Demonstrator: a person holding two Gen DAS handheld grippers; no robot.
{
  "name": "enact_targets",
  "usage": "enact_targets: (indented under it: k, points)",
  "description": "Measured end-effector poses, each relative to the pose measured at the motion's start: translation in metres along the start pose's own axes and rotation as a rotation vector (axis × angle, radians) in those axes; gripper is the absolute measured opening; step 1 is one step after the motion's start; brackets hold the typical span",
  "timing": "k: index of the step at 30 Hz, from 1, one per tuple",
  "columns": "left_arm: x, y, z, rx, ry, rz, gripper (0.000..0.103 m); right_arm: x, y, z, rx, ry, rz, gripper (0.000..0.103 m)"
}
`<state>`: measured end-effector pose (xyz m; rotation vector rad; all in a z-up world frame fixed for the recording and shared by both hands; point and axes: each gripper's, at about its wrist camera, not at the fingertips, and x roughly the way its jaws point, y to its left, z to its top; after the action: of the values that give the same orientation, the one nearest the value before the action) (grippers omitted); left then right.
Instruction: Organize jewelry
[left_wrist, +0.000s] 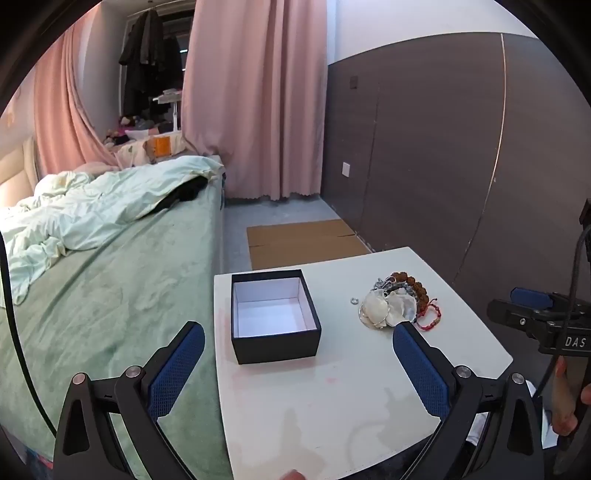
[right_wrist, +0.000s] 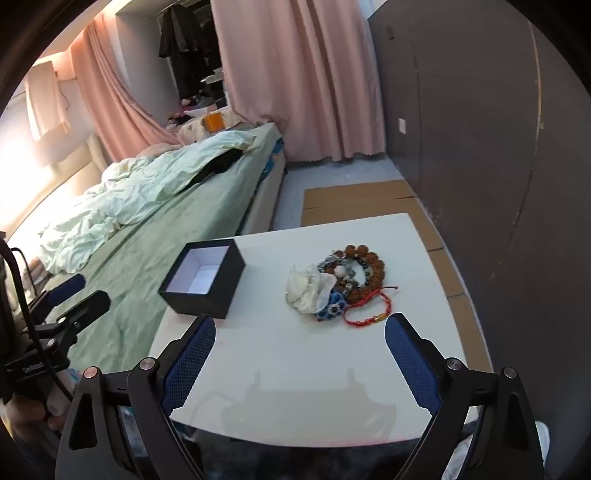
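A black box (left_wrist: 275, 325) with a white, empty inside stands open on the white table (left_wrist: 332, 406); it also shows in the right wrist view (right_wrist: 203, 282). A pile of jewelry (left_wrist: 397, 302) lies to its right: white shell pieces (right_wrist: 308, 288), a brown bead bracelet (right_wrist: 369, 266), a blue bead bracelet (right_wrist: 332, 310), a red cord bracelet (right_wrist: 369, 314). A small silver ring (left_wrist: 354, 301) lies apart, left of the pile. My left gripper (left_wrist: 297, 363) is open, just before the box. My right gripper (right_wrist: 299, 354) is open, before the pile. Both are empty.
A bed (left_wrist: 92, 295) with a green sheet and crumpled duvet touches the table's left side. Flat cardboard (left_wrist: 303, 240) lies on the floor beyond the table. A dark wall panel (left_wrist: 443, 147) runs along the right. Pink curtains (left_wrist: 255, 92) hang behind.
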<state>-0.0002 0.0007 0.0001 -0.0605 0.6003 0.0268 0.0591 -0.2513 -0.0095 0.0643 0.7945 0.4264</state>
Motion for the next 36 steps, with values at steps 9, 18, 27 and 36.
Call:
enact_targets:
  k: [9,18,27,36]
  points:
    - [0.006,-0.004,0.001,-0.008,0.003,-0.034,0.102,-0.007,-0.005,-0.006,0.011,-0.095,-0.012,0.094]
    - [0.006,-0.003,-0.003,-0.018,-0.003,-0.033,0.102,-0.004,-0.005,-0.004,0.000,-0.079,-0.027,0.094]
    - [0.005,-0.007,0.000,-0.010,-0.012,-0.049,0.102,-0.004,-0.001,-0.001,-0.035,-0.078,-0.047,0.094]
    - [0.007,-0.014,0.001,-0.009,-0.010,-0.051,0.102,-0.005,-0.007,-0.001,-0.028,-0.067,-0.043,0.094]
